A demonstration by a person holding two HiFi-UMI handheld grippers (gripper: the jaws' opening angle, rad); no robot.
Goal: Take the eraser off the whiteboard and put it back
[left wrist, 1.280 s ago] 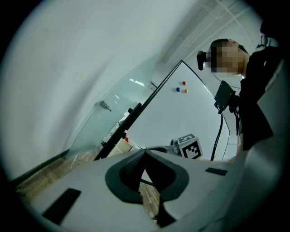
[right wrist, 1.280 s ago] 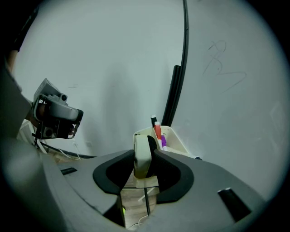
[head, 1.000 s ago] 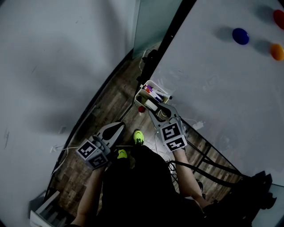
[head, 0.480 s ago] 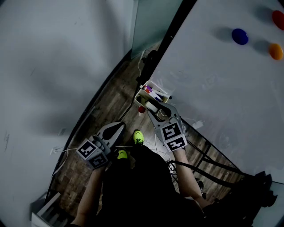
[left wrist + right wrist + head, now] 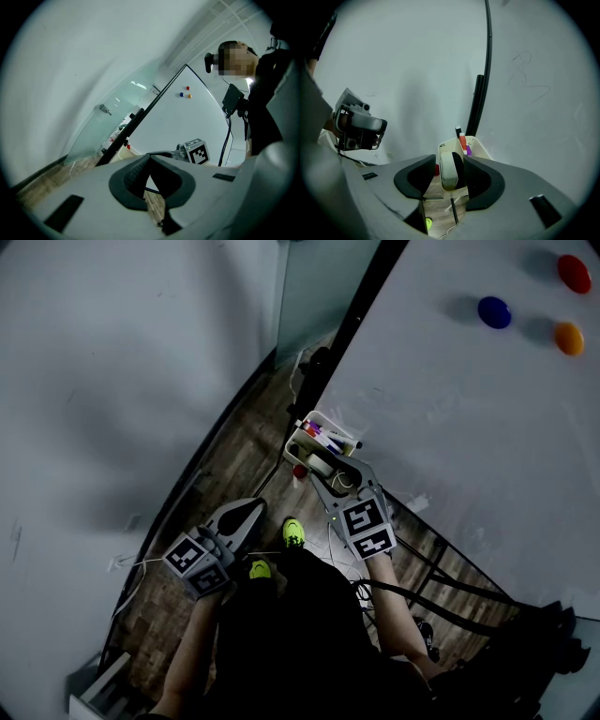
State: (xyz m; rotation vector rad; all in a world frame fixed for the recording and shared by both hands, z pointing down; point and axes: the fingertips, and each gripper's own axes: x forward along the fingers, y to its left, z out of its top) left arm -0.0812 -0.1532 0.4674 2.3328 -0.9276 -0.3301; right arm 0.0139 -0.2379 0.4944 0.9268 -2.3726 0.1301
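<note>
A white eraser (image 5: 447, 171) with a dark felt side stands on edge in the cream tray (image 5: 477, 146) at the whiteboard's (image 5: 469, 427) lower corner. My right gripper (image 5: 449, 161) straddles it, and its jaws have just been opening. The felt lies against the right pad, and a slim gap shows at the left pad. From the head view, the right gripper (image 5: 330, 471) points into the tray (image 5: 302, 448), with the eraser (image 5: 322, 463) between its fingers. My left gripper (image 5: 253, 510) hangs lower left over the floor, its tips together and nothing in it.
Markers (image 5: 314, 430) stand in the tray's far part. Blue (image 5: 494, 311), red (image 5: 573, 273) and orange (image 5: 567, 337) magnets sit high on the board. Stand legs and cables (image 5: 441, 592) cross the wooden floor. A grey wall (image 5: 112, 381) rises at left. Bright green shoes (image 5: 293, 532) show below.
The head view has tipped a little, so the magnets sit lower left in the picture. Both grippers keep their places, the right one still at the tray.
</note>
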